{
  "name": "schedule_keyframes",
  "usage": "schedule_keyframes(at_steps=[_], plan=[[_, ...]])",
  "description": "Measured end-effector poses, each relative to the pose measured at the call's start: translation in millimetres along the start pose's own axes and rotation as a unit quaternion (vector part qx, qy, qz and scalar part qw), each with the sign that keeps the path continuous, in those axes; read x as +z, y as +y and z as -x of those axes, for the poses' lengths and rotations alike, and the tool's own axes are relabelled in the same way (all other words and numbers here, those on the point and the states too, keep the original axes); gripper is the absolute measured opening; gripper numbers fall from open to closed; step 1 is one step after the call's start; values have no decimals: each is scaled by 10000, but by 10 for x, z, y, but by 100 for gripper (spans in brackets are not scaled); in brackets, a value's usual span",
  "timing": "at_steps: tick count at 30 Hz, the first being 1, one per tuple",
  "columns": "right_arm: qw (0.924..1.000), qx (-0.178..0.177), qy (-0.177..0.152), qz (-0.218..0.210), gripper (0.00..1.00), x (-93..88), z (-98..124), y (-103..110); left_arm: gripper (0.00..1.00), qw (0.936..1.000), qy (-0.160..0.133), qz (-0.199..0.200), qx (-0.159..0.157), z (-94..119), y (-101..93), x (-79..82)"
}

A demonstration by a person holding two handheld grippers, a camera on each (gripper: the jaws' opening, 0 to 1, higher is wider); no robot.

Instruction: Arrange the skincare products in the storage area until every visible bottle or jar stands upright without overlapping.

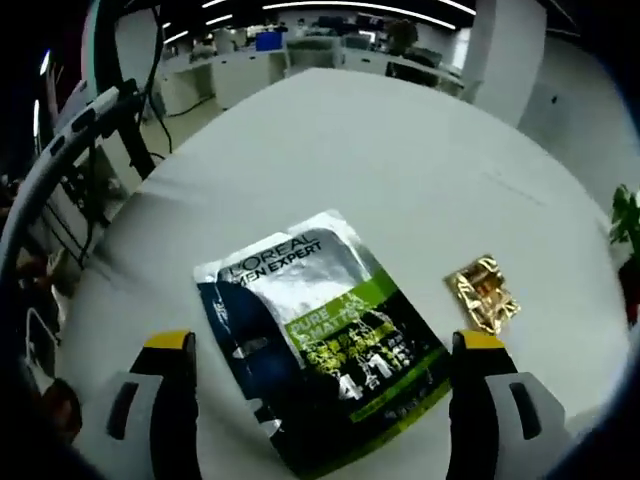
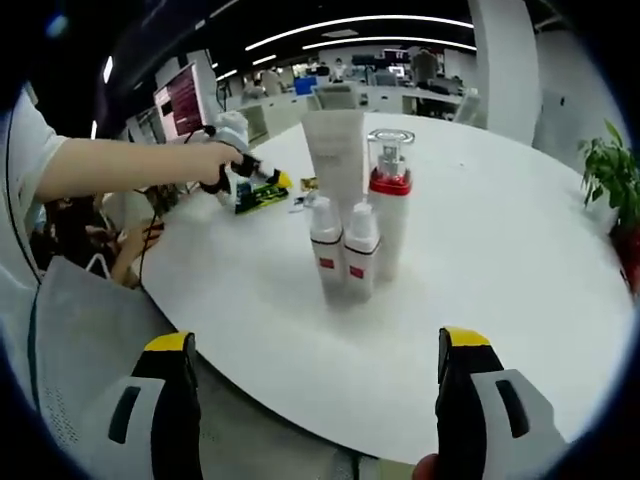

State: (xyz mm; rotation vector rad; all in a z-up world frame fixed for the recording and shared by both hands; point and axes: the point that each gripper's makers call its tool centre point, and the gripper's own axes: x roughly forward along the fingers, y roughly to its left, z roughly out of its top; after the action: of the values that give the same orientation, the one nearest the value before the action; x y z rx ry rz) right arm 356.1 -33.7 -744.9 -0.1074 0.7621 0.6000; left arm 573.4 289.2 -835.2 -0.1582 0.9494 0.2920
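Observation:
A silver, green and dark L'Oreal sachet lies flat on the round white table, right between the wide-apart jaws of my left gripper, which is open. A small gold packet lies to its right. In the right gripper view a tall white tube, a clear pump bottle with a red band and two small white bottles stand upright in a tight cluster. My right gripper is open, well short of them. The left gripper hovers over the sachet.
A person's arm reaches across from the left, holding the left gripper. The table's near edge lies just ahead of my right jaws. A potted plant stands beyond the table's right side. Office desks and monitors line the background.

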Motion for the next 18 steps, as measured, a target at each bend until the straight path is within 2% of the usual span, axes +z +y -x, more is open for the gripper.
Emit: schedule_keyframes(at_steps=[2, 3, 5, 8, 9, 15, 17, 18], plan=[[10000, -5, 11, 2, 99, -4, -2, -3, 98, 9999, -97, -29, -62, -11, -32, 4], [10000, -5, 15, 6, 99, -6, -3, -4, 98, 9989, -321, -314, -126, -32, -46, 71], [10000, 2, 18, 15, 99, -6, -7, -1, 96, 9977, -419, -466, -276, 3, -68, 77], [10000, 2, 31, 35, 99, -9, -7, 1, 88, 9973, -418, -513, -313, 27, -43, 57], [10000, 2, 24, 37, 99, -5, -8, 2, 83, 9969, -448, -533, -369, 50, -41, 45], [10000, 19, 67, 71, 99, -14, -12, 14, 67, 9927, -668, -819, -574, 132, 6, 14], [9999, 21, 50, 97, 99, -7, -12, 21, 65, 9926, -654, -799, -635, 115, 13, -24], [9999, 24, 57, 107, 99, -10, -13, 22, 65, 9907, -738, -912, -689, 75, 9, -2]])
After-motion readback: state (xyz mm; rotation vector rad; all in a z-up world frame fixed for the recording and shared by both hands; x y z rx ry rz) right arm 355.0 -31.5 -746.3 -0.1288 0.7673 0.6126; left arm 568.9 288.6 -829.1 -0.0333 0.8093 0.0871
